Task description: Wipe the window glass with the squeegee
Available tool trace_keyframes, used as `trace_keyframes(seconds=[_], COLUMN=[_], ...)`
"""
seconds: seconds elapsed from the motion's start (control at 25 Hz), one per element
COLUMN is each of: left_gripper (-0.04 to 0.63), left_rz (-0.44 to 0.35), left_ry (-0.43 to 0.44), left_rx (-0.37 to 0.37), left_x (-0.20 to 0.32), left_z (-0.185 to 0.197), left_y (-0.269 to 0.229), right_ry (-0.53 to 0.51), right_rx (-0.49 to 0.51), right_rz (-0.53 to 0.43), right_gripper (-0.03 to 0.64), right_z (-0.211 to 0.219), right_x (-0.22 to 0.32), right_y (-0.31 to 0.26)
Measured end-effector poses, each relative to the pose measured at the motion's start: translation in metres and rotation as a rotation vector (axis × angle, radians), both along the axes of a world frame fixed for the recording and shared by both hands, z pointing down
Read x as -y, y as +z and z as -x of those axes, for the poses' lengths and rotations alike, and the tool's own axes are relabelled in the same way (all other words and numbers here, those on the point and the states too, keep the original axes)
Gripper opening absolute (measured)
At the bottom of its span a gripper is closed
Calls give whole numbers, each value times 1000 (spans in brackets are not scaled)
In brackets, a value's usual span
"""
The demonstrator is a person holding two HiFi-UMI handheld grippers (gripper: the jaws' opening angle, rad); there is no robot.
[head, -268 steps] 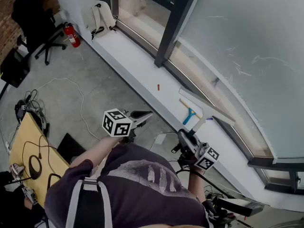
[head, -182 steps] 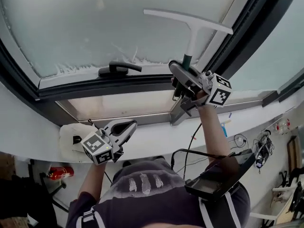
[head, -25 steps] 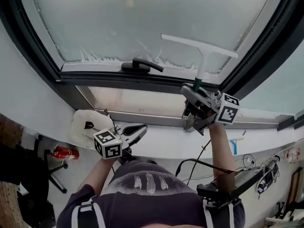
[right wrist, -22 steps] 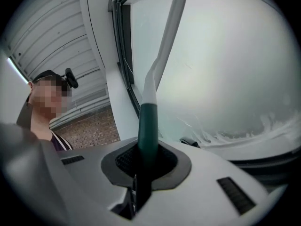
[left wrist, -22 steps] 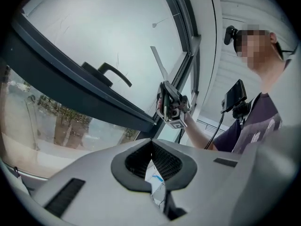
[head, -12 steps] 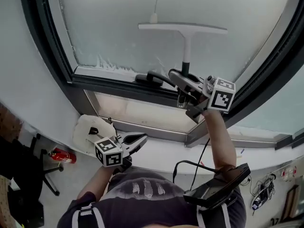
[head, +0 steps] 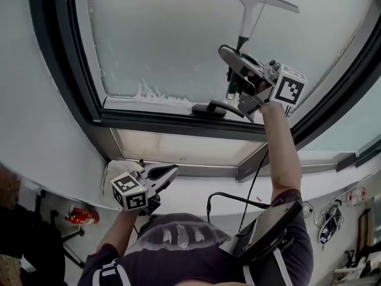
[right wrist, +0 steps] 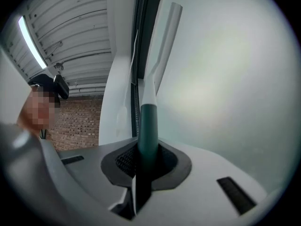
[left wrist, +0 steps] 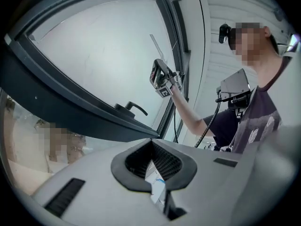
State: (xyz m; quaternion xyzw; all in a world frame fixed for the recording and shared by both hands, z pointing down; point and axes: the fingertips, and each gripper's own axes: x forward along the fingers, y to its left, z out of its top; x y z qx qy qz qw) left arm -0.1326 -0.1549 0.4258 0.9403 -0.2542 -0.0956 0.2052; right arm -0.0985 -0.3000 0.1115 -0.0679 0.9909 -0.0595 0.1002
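A right gripper (head: 238, 55), held at 1 o'clock in the head view, gripped the squeegee (head: 244, 14) by its handle, with the blade set crosswise high against the frosted window glass (head: 161, 40) at 12 o'clock. Only that gripper's own view showed the dark green grip pinched between the jaws. The left gripper (head: 171, 171) hung at 7 o'clock, jaws together on nothing. Its view alone caught the window handle (left wrist: 131, 108) side-on, at 10 o'clock.
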Motion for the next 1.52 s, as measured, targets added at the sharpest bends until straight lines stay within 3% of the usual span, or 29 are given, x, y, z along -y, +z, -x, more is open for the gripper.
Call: trace_keyframes(seconds=[0.28, 0.76, 1.52], left_gripper=[6, 6, 6], left_rz=[-19, -10, 15], left_ry=[72, 30, 48], left_rx=[-1, -28, -18], left_x=[3, 10, 2], left_z=[18, 17, 11], left_y=[-6, -10, -2], right_ry=[16, -45, -70], right_rx=[40, 113, 121], right_rz=[-6, 6, 92], right_gripper=[32, 32, 32], right_z=[28, 31, 32], right_x=[10, 19, 15], right_y=[-40, -80, -48])
